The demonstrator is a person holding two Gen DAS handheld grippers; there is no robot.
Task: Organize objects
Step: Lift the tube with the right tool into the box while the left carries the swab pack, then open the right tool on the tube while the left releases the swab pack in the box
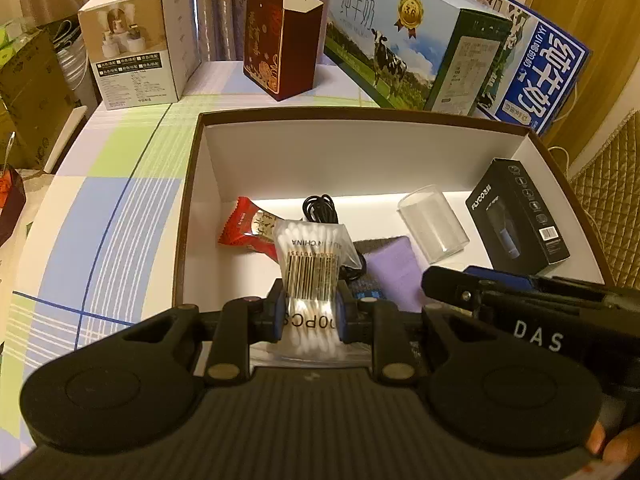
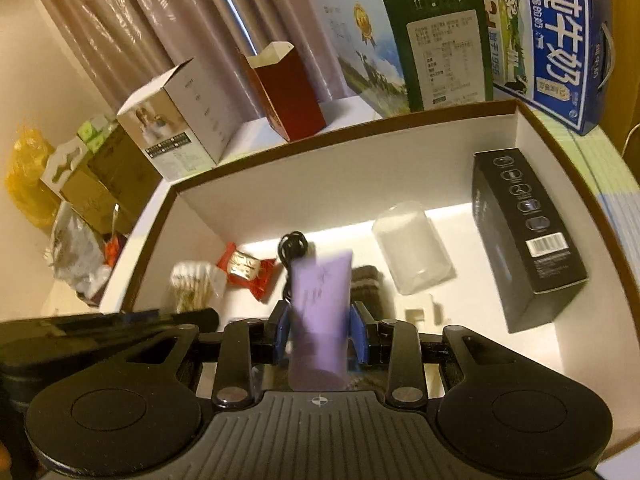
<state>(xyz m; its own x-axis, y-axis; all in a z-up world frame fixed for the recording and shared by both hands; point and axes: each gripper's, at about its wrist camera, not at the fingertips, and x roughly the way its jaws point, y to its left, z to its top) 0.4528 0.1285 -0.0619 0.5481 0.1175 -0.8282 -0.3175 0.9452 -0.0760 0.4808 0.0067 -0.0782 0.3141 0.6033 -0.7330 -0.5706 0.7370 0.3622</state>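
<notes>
Left gripper (image 1: 310,316) clamped on cotton swab bag (image 1: 310,268), blue pads pinching its lower half, bag upright over near edge of open storage box (image 1: 360,148). Right gripper (image 2: 320,336) clamped on lavender tube (image 2: 320,300), tube upright between blue pads, motion-blurred, also over near part of box. Right gripper's finger (image 1: 460,284) visible in left view, just right of swab bag.

Inside box, near to far: folded dark cloth (image 2: 366,280) just beside tube; small white piece (image 2: 420,312) on box floor near cloth; red snack packet (image 1: 248,228) behind swab bag; black coiled cable (image 1: 320,208) mid-floor, near back wall; clear plastic cup (image 1: 432,228) on its side, right of centre; black FLYCO box (image 1: 520,216) lying flat along right wall.

Box on checked tablecloth (image 1: 100,208). Behind it along table's far edge, left to right: open white carton (image 1: 136,44), open dark red gift box (image 1: 280,36), green-and-blue milk case (image 1: 408,40), blue milk case (image 1: 536,76). Curtain (image 2: 140,20) behind.
</notes>
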